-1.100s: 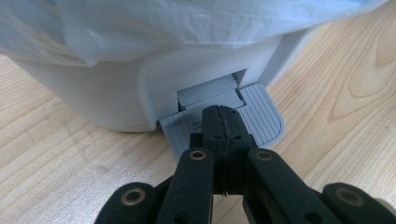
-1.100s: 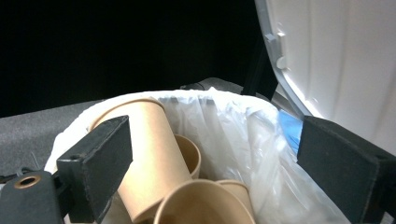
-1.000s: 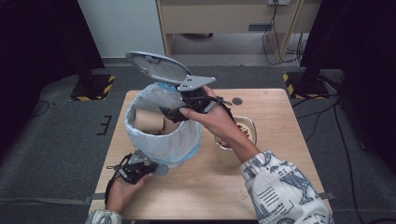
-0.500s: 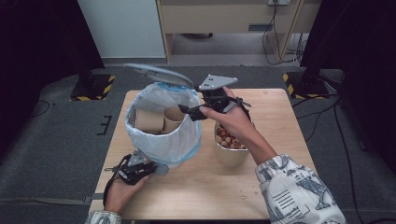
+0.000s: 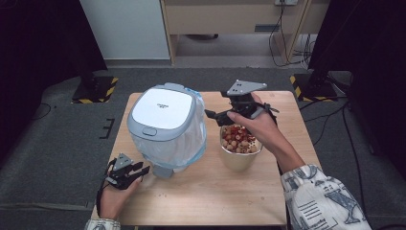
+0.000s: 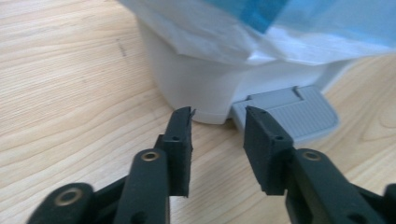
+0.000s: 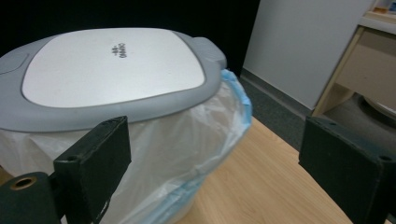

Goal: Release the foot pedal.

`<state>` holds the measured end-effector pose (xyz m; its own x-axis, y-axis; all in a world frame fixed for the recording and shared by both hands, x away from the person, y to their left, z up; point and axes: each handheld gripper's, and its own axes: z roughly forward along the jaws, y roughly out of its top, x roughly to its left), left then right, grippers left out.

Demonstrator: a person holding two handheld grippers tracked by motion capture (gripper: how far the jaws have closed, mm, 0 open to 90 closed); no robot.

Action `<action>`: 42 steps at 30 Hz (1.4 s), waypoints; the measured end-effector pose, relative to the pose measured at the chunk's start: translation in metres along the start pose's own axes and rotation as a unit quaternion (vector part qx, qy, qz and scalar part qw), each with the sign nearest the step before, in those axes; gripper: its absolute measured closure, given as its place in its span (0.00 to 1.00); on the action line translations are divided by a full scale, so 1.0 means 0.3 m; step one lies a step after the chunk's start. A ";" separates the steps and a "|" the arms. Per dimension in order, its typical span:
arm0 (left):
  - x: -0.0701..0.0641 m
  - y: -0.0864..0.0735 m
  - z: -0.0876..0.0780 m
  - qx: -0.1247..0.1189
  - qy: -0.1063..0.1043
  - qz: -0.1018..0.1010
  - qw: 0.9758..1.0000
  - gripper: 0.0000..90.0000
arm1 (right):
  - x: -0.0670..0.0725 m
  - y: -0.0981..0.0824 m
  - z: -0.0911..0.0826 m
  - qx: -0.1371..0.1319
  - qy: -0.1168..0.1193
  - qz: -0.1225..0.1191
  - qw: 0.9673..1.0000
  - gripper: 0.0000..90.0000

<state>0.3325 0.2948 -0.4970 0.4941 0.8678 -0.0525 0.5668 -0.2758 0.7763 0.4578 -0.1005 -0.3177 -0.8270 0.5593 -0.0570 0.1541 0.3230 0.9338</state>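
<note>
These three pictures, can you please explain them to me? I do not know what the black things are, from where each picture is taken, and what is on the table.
The black things are hand-held grasping tools with two jaws each; a person holds one in each hand. The high view looks down from above on the wooden table. There stand a small pedal bin with its lid shut and a plastic bag hanging over its rim, and beside it a paper cup full of small round reddish and pale pieces. The left tool lies low by the bin's grey pedal. The right tool is in the air above the cup. The other two pictures come from cameras riding on the tools, looking along their jaws. The left jaws have just been opening and nothing is between them. The right jaws stand apart and hold nothing.
</note>
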 end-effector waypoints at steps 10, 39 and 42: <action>0.024 -0.004 0.007 0.007 0.022 -0.018 1.000 0.41 | -0.065 -0.046 -0.071 -0.009 -0.029 0.020 0.999 0.09; 0.082 -0.038 0.043 0.036 0.076 -0.021 0.996 0.11 | -0.264 -0.502 -0.374 0.001 -0.226 0.117 0.967 0.08; 0.087 -0.041 0.046 0.041 0.083 -0.018 0.996 0.11 | -0.267 -0.553 -0.398 0.007 -0.236 0.129 0.963 0.09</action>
<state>0.3473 0.3151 -0.5166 0.3604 0.9323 0.0299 0.6381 -0.2698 0.7212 0.4340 -0.2900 -0.4258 -0.4223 0.9063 0.0185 0.3312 0.1352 0.9338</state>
